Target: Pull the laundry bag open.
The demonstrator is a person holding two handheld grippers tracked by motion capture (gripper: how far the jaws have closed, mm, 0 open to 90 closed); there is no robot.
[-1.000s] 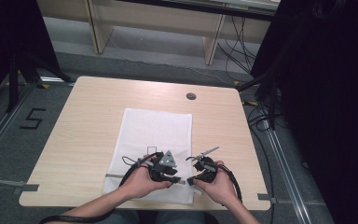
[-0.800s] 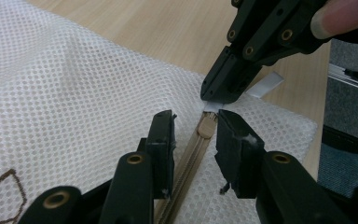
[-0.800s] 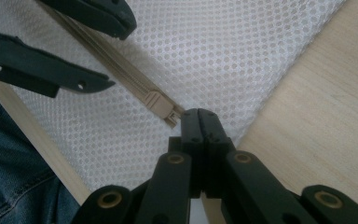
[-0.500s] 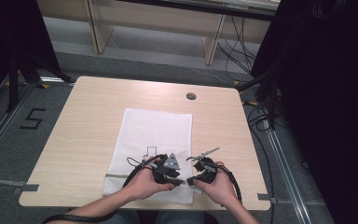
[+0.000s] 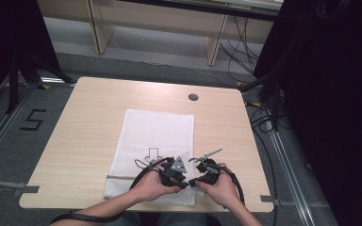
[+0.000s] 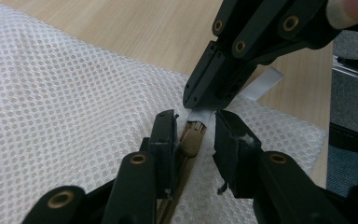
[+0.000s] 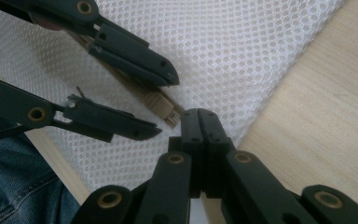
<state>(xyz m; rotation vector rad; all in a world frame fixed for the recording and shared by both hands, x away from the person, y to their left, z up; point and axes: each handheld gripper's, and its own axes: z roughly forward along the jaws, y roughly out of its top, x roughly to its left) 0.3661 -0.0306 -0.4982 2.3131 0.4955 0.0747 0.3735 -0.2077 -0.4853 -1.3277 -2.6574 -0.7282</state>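
A pale wooden table (image 5: 89, 136) stands on a grey floor, with dark curtains at both sides and a wooden frame beyond its far edge. A round cable hole (image 5: 193, 97) sits near the table's far edge. On the floor to the left, a large figure "5" (image 5: 32, 119) is marked out in dark strokes. That is the only writing that can be read; the white mesh bag (image 5: 155, 132) lying flat on the table's middle carries a printed outline arrow (image 5: 153, 153) near its near end, and no brand name shows.

Both hands work at the near right corner of the bag, close together. The left gripper (image 6: 193, 137) has its jaws partly spread on either side of the tan zipper pull (image 6: 191, 142), which lies on the zipper line along the bag's edge. These jaws have just been closing, the pull between them; the left jaw is just beside the pull, but whether the pads press on it cannot be told. From the high view the left gripper (image 5: 172, 169) lies over the bag's near edge.

The right gripper (image 7: 199, 116) has its jaws pressed together, tips just beside the zipper's end. In the left gripper view they pinch a white tab (image 6: 261, 86) at the bag's corner, just beyond the pull. From above, the right gripper (image 5: 202, 172) sits just right of the left one, at the bag's right border.
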